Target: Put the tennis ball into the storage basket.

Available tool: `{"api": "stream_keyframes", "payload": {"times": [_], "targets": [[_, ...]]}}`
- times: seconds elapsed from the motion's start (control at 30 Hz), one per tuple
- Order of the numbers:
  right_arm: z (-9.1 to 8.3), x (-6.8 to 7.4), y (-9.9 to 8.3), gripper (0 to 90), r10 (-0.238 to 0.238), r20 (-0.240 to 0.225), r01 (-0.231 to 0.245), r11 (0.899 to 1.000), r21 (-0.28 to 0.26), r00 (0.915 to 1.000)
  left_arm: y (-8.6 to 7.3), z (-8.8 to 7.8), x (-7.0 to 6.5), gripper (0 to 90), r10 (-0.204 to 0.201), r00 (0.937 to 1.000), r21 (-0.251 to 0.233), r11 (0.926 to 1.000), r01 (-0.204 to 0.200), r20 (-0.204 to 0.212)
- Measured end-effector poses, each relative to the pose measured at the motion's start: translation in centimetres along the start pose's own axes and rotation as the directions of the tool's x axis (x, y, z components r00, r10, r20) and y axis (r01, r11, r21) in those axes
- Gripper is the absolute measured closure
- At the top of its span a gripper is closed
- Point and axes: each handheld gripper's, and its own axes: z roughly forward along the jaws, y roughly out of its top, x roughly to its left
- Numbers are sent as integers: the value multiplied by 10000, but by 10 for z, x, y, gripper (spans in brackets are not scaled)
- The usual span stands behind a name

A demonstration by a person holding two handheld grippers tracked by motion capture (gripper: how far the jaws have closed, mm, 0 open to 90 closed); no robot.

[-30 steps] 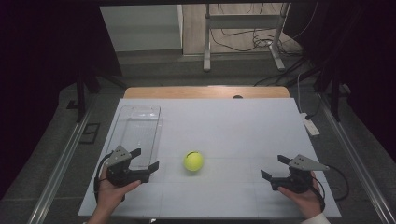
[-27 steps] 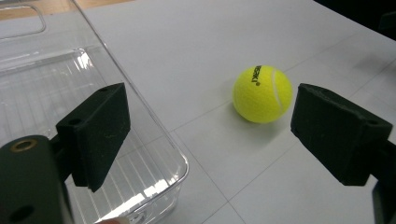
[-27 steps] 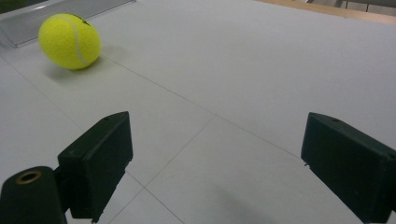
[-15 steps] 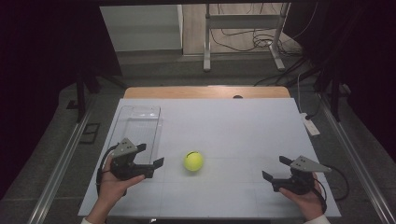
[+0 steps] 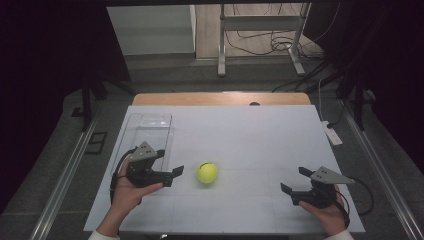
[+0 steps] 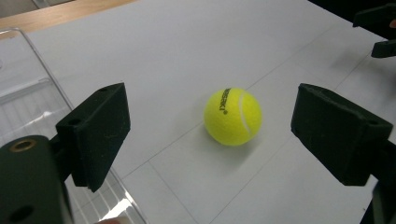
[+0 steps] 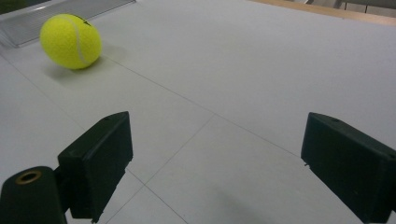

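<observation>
A yellow tennis ball [image 5: 207,172] lies on the white table top [image 5: 250,135], a little left of the middle. My left gripper [image 5: 173,176] hovers just left of it, open, jaws aimed at the ball with a small gap between. In the left gripper view the ball [image 6: 232,116] sits ahead of the two black pads [image 6: 100,126], not between them. My right gripper [image 5: 294,180] rests near the front right, open with nothing in it, and pointed left. Its view has the ball [image 7: 70,41] far off at the upper left.
A clear plastic tray [image 5: 148,127] lies along the table's left side, just behind the left hand. A white power strip [image 5: 332,134] hangs off the right edge. Beyond the wooden far edge [image 5: 220,98] are a metal stand and cables on the floor.
The left hand has lifted and carried its gripper to the right, closer to the ball. The ball and the right gripper have stayed put.
</observation>
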Motion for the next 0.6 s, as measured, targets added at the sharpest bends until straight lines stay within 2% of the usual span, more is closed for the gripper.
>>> {"api": "stream_keyframes", "payload": {"times": [0.6], "targets": [[1,-1,-1,96,2,41,-3,10000,51,10000,15,11,-4,120,171,9989,154,9997,-178,430]]}}
